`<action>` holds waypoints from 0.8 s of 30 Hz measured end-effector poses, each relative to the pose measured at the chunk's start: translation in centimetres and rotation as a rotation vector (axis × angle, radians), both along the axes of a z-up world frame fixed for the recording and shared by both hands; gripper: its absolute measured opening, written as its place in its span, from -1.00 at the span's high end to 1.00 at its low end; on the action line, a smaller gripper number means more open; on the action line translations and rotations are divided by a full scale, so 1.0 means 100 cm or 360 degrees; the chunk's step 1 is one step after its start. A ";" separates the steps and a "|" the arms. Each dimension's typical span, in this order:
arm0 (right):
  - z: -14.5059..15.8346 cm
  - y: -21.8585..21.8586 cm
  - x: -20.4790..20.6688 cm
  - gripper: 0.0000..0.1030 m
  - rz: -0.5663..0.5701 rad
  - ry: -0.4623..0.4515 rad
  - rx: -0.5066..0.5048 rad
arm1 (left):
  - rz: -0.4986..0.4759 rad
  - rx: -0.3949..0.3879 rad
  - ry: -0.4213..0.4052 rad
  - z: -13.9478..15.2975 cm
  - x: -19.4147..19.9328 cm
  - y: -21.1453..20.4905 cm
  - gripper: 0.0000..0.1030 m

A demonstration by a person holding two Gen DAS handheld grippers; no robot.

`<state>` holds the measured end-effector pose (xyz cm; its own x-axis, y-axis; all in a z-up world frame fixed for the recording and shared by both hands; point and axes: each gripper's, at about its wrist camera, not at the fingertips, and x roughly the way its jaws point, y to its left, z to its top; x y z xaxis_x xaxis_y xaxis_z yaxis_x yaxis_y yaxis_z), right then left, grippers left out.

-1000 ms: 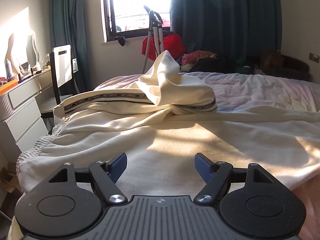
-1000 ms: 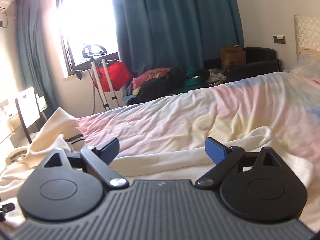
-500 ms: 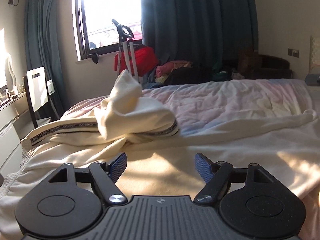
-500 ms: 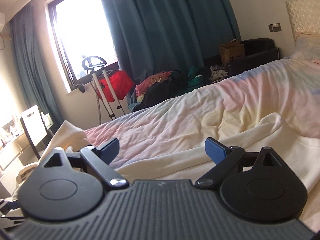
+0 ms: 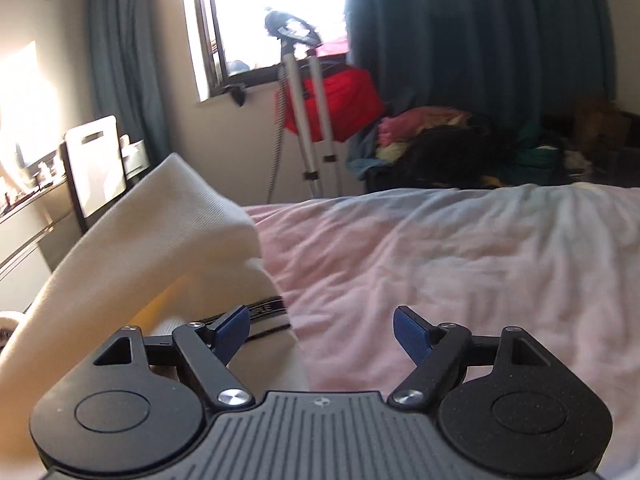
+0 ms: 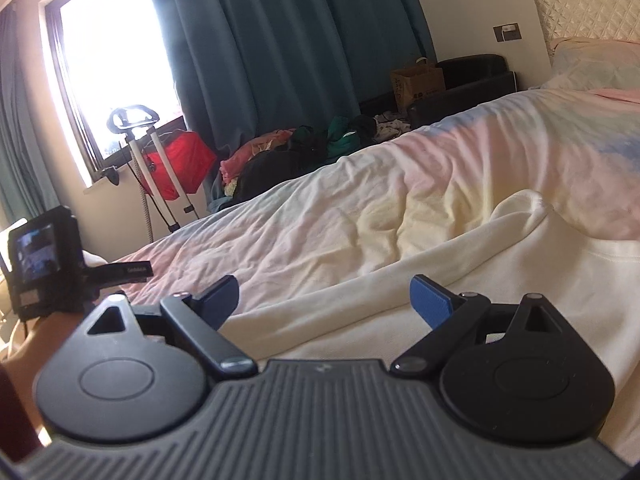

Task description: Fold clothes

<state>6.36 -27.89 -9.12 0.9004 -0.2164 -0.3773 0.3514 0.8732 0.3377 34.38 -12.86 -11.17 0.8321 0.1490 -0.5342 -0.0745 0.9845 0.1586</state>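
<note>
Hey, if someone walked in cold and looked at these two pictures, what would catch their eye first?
Probably the cream garment, bunched up at the left just beyond the open left hand-held gripper and spread flat under the open right hand-held gripper. Next comes the blazing window beside dark teal curtains, with a red bag below it beyond the pastel bedspread.

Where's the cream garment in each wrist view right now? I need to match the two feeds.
Left wrist: cream garment fills the left side, its printed band by the open left claw.
Right wrist: it lies lower right, spread under the open right claw.
Shared landmark: the red bag under the window.
</note>
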 end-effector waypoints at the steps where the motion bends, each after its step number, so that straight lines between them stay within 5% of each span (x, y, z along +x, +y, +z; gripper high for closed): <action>1: -0.003 0.001 0.004 -0.82 0.0006 0.0004 -0.0009 | 0.0083 0.0026 0.0017 -0.005 0.020 0.001 -0.56; 5: -0.015 0.001 0.023 -0.82 0.0029 0.0054 -0.0020 | 0.0233 -0.0059 0.0078 -0.022 0.064 0.015 -0.55; 8: -0.025 -0.002 0.033 -0.82 0.0026 0.0086 0.0023 | 0.0393 0.0010 0.0152 -0.033 0.090 0.014 -0.44; 11: -0.033 -0.007 0.039 -0.82 0.0008 0.0112 0.0066 | 0.0510 0.0029 0.0180 -0.039 0.105 0.021 -0.02; 12: -0.036 -0.009 0.040 -0.82 0.0002 0.0118 0.0083 | 0.0541 0.0028 0.0182 -0.041 0.109 0.024 0.33; 16: -0.041 -0.012 0.044 -0.82 -0.0010 0.0138 0.0113 | 0.0482 -0.0033 0.0211 -0.032 0.108 0.038 0.69; 24: -0.031 -0.012 0.036 -0.82 -0.0041 0.0097 0.0070 | 0.0048 -0.0214 0.0119 0.040 0.050 0.026 0.81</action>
<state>9.98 -29.13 -12.27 0.8697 -0.2214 -0.4412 0.3949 0.8482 0.3529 39.41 -10.27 -7.16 0.7856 0.0962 -0.6112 -0.0973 0.9948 0.0315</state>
